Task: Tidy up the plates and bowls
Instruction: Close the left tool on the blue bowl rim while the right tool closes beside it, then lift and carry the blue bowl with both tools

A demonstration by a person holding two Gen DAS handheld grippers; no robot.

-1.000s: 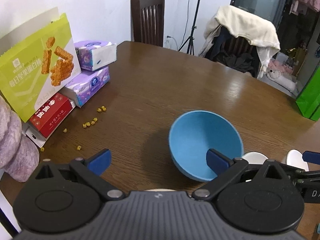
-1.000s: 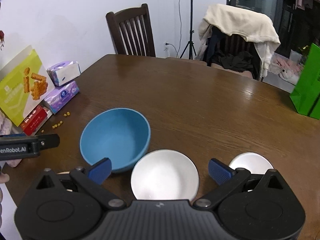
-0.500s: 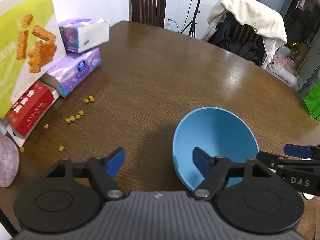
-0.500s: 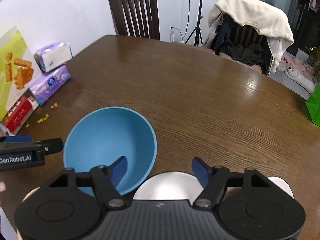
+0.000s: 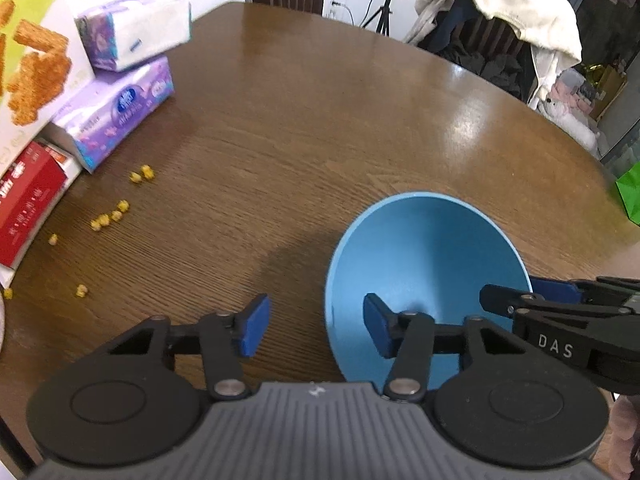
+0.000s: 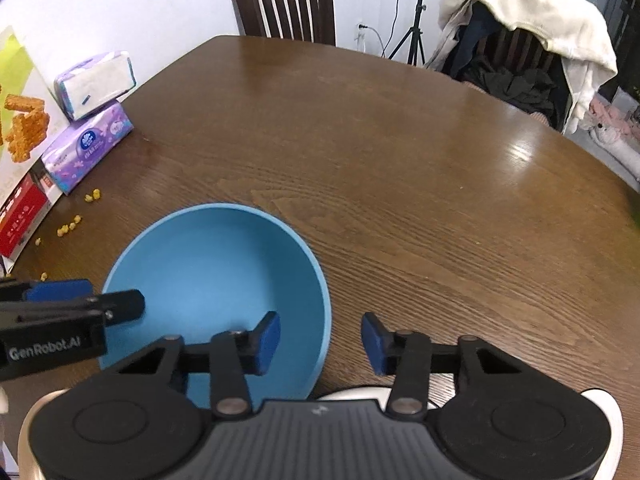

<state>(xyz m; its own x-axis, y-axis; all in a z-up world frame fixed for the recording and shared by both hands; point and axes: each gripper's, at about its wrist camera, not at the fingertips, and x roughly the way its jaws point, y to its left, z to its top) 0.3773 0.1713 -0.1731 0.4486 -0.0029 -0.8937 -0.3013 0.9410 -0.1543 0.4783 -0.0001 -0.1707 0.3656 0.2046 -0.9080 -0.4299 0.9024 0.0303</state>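
Observation:
A blue bowl [image 5: 424,264] stands upright on the brown table [image 5: 320,128]; it also shows in the right wrist view [image 6: 216,280]. My left gripper [image 5: 316,326] is open and straddles the bowl's left rim, one pad inside the bowl and one outside. My right gripper [image 6: 320,338] is open and straddles the bowl's right rim the same way. Each gripper shows at the edge of the other's view. A white plate [image 6: 360,394] lies just behind my right gripper, mostly hidden.
Purple tissue packs [image 5: 120,108], a red box [image 5: 24,196] and a green snack bag [image 5: 24,68] line the table's left side, with yellow crumbs [image 5: 108,216] beside them. Chairs stand at the far edge, one draped in clothes [image 6: 532,20]. A green bag [image 5: 630,192] is at right.
Both grippers have moved forward and down to the blue bowl, and their fingers have narrowed. Each now has a pad inside the bowl. The white plates have dropped almost out of view.

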